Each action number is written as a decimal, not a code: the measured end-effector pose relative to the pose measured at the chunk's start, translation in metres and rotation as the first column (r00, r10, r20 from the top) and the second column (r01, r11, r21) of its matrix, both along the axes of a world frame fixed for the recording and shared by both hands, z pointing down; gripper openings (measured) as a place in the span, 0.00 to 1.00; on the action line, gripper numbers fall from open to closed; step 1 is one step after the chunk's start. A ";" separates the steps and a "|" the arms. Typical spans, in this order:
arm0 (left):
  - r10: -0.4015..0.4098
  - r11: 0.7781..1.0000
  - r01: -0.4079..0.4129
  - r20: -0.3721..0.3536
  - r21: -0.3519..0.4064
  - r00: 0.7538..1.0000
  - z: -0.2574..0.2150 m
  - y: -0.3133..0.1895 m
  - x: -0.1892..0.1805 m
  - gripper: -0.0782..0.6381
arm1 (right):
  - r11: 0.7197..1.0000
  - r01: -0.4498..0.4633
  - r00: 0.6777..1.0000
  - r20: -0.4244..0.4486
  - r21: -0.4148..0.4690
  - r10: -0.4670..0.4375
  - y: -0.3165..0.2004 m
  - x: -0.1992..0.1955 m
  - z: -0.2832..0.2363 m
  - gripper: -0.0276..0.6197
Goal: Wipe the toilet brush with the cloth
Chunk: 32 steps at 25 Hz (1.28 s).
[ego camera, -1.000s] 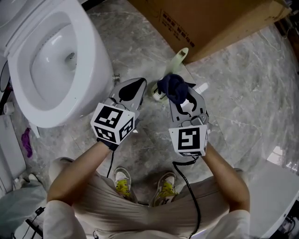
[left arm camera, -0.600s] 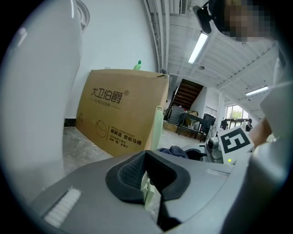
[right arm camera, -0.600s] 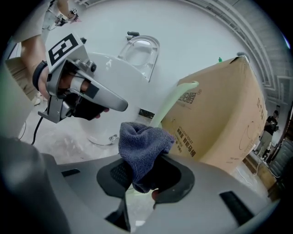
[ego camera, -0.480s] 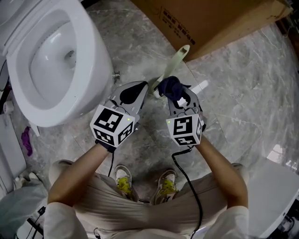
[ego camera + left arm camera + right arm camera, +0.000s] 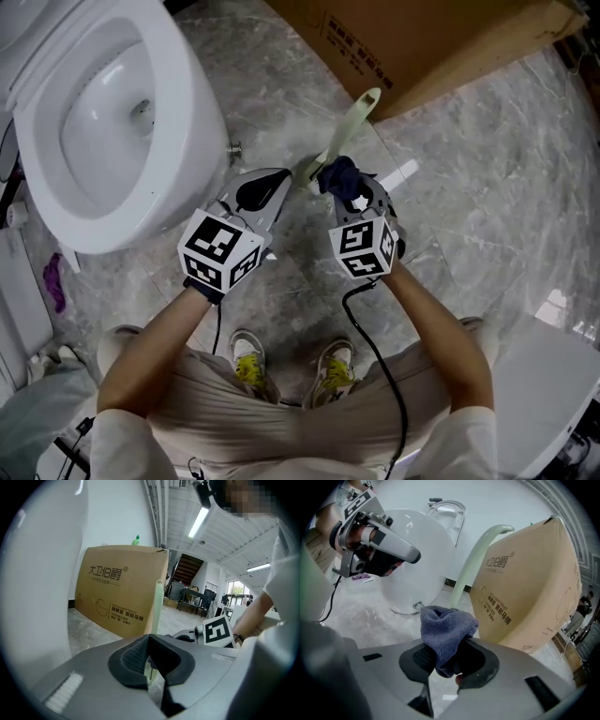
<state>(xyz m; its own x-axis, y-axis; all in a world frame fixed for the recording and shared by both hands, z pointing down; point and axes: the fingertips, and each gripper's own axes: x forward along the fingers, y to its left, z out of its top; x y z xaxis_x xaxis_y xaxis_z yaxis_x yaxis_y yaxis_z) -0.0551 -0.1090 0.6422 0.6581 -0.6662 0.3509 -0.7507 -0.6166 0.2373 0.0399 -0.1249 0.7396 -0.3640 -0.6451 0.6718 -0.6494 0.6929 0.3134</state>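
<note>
The toilet brush's pale green handle slants up from the floor toward the cardboard box. My left gripper is shut on its lower end; in the left gripper view the handle rises from between the pads of that gripper. My right gripper is shut on a bunched dark blue cloth, which rests against the handle just right of the left jaws. In the right gripper view the cloth bulges out of that gripper, with the handle right behind it. The brush head is hidden.
A white toilet stands at the upper left, close to the left gripper. A large cardboard box lies behind the brush. A small white piece lies on the grey marble floor. The person's shoes are below.
The right gripper has moved forward and to the left, bringing the cloth up against the handle. The left gripper has kept hold of the brush and barely shifted.
</note>
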 end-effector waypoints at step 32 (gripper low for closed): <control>0.004 1.000 -0.002 0.062 -0.020 0.998 0.010 0.008 -0.017 0.11 | 0.974 0.197 0.958 -0.189 -0.116 -0.217 0.027 -0.037 0.079 0.21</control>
